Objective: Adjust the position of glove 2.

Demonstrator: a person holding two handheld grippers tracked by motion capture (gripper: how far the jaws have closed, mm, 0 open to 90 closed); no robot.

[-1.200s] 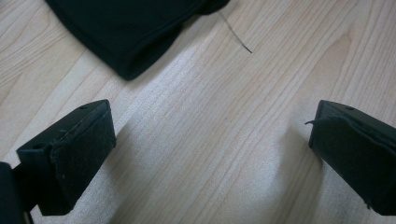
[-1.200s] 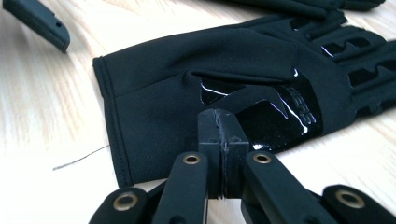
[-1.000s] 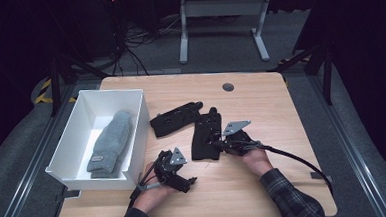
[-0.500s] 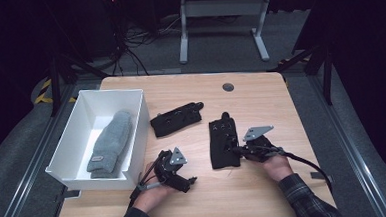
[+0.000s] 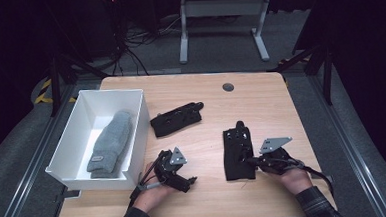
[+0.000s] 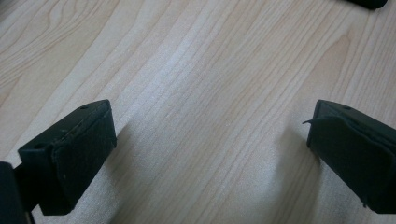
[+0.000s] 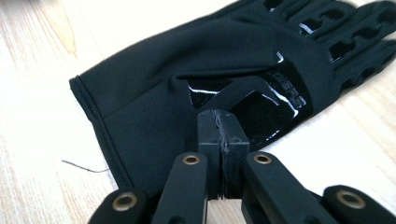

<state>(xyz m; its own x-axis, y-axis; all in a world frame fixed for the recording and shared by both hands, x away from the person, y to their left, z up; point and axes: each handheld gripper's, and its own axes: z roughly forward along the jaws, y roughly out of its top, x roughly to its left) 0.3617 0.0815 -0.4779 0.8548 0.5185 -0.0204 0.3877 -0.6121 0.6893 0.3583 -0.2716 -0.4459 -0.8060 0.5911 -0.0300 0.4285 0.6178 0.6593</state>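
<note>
A black glove lies flat on the wooden table at the front right, its fingers pointing away from me. My right gripper sits at its right edge, near the cuff. In the right gripper view the jaws are pressed together on a fold of the glove beside its glossy patch. A second black glove lies near the table's middle, apart from both grippers. My left gripper rests at the front left, with its pads wide apart over bare wood.
A white box stands at the table's left edge with a grey sock inside. A round cable hole sits near the far edge. Bare wood lies between the two gloves and along the back.
My right gripper has dragged the black glove rightward and toward the front edge, away from the second glove. The left gripper has stayed put.
</note>
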